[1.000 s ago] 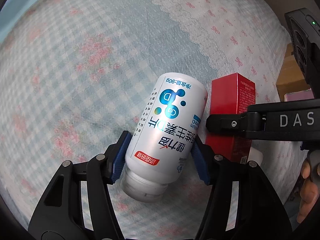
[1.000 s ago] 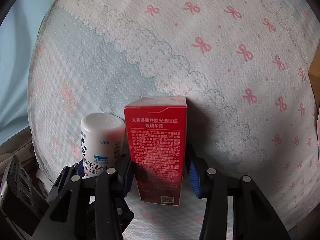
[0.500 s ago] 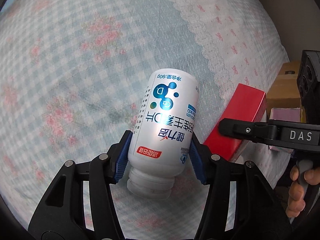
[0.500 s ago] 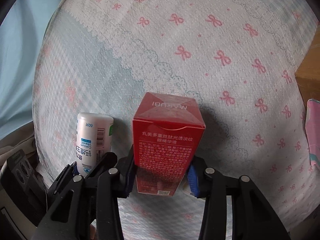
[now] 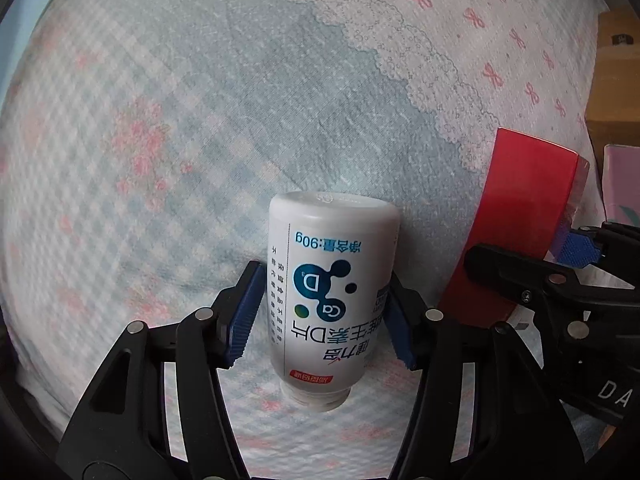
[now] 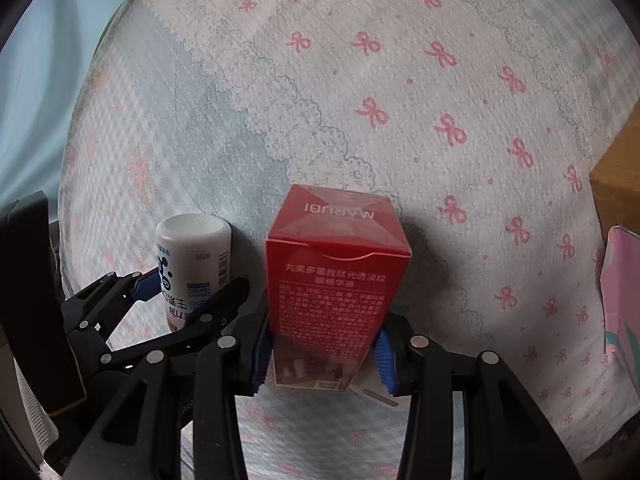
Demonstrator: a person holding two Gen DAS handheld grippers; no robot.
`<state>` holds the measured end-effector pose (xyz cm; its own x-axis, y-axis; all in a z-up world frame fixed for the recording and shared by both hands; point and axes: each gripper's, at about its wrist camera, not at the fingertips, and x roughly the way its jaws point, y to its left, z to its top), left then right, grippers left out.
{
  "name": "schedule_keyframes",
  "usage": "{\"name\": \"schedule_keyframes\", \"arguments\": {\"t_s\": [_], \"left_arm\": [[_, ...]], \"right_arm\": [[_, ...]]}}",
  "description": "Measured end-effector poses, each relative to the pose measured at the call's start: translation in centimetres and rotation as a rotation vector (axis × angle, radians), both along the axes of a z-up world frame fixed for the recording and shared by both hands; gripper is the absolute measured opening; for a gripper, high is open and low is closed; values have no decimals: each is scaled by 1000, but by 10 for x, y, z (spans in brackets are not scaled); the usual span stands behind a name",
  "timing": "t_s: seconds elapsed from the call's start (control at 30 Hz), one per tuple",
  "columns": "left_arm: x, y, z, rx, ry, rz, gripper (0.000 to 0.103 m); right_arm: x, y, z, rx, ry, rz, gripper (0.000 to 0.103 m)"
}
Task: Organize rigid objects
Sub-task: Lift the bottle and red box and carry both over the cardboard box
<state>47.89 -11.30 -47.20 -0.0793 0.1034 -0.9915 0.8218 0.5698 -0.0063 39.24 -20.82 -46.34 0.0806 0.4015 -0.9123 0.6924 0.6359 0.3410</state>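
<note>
Bottle [image 5: 332, 300]: white, pinched at mid-body by the left gripper [image 5: 320, 312], jaws easing apart, cap toward the camera.
Red box [image 6: 336, 284]: clamped by the right gripper [image 6: 320, 360], just beside the bottle.
Bedsheet [image 5: 200, 100]: soft; judged best to lower both squarely before letting go.

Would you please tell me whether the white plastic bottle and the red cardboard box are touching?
Apart. In the right wrist view, patterned cloth shows between the white plastic bottle and the red cardboard box.
</note>
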Motion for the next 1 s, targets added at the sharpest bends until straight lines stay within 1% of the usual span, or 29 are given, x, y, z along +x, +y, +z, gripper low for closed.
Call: {"name": "schedule_keyframes", "arguments": {"t_s": [0.03, 0.07, 0.1, 0.17, 0.3, 0.37, 0.57, 0.7, 0.8, 0.9, 1.0], "left_arm": [[-2, -2, 2, -8, -16, -31, 54], [-4, -3, 5, -30, -29, -62, 49], [-6, -4, 7, -44, -32, -83, 47], [-8, -8, 8, -49, -39, -91, 46], [-8, 1, 18, -89, -43, -35, 46], [-6, 15, 23, -117, -49, -8, 46], [-11, 53, 64, -202, -82, 67, 46], [-17, 73, 101, -274, -103, 131, 46], [-29, 85, 137, -338, -129, 167, 46], [-54, 80, 174, -398, -160, 185, 46], [-80, 64, 203, -469, -174, 199, 46]], "right_arm": [[0, -1, -1, 3, 0, -2, 40], [0, -3, -1, 4, 0, -1, 40], [1, -3, -1, 5, -1, -1, 40], [-2, -6, 0, 6, -4, 1, 40], [-3, -9, 7, -23, -21, 27, 39], [-3, -10, 12, -39, -30, 43, 39], [-9, -16, 37, -82, -77, 75, 39], [-17, -16, 71, -120, -153, 107, 39], [-31, -16, 105, -145, -238, 124, 39], [-52, -18, 145, -177, -314, 127, 39], [-80, -22, 182, -204, -364, 111, 39]]}}
